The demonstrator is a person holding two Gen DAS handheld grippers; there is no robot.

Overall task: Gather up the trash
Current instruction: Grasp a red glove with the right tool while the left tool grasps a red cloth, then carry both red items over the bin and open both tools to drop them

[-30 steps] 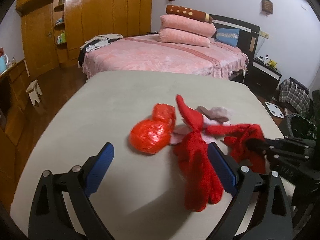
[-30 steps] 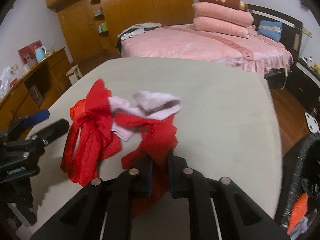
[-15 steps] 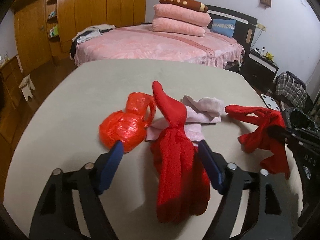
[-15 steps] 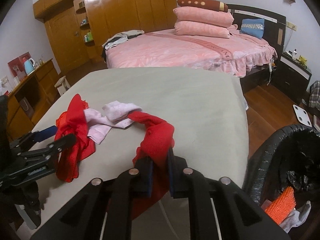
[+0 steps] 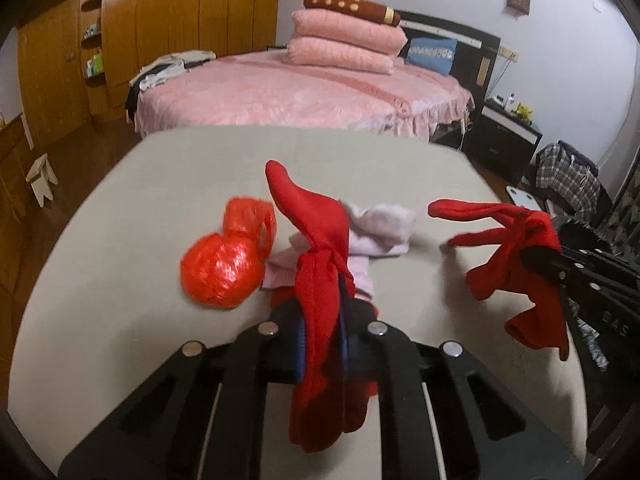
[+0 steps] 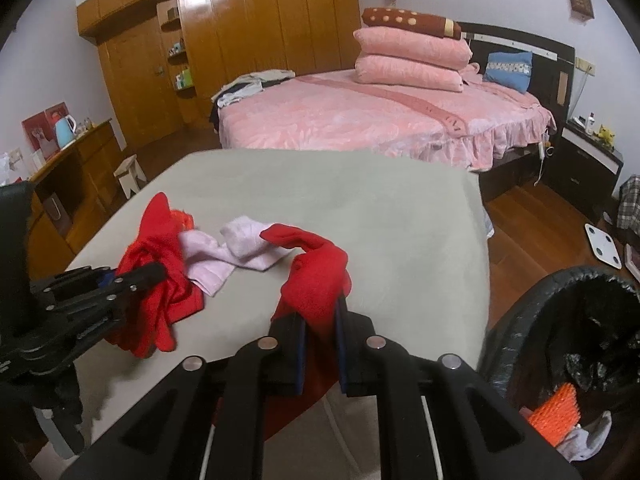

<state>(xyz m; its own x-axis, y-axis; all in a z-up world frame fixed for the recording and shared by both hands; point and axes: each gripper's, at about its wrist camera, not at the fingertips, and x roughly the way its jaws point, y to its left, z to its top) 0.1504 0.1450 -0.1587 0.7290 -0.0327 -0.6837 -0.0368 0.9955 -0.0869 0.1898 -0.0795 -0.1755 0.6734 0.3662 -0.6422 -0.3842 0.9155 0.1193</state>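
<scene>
My left gripper [image 5: 320, 344] is shut on a red cloth [image 5: 320, 280] that drapes over its jaws at the table's near side. My right gripper [image 6: 319, 344] is shut on a second red cloth [image 6: 316, 276] and holds it off the table near the right edge; it shows in the left wrist view [image 5: 516, 264]. A pale pink cloth [image 5: 380, 228] lies on the table between them. An orange-red plastic bag [image 5: 224, 264] lies to its left.
The grey table [image 6: 360, 200] fills the foreground. A black-lined trash bin [image 6: 560, 340] stands at its right, holding an orange item [image 6: 556, 408] and other scraps. A pink bed [image 6: 380, 120], a wooden wardrobe and a stool [image 6: 130, 174] lie beyond.
My left gripper moved in and shut on the red cloth on the table. My right gripper carried its red cloth to the right, away from the pink cloth and toward the bin.
</scene>
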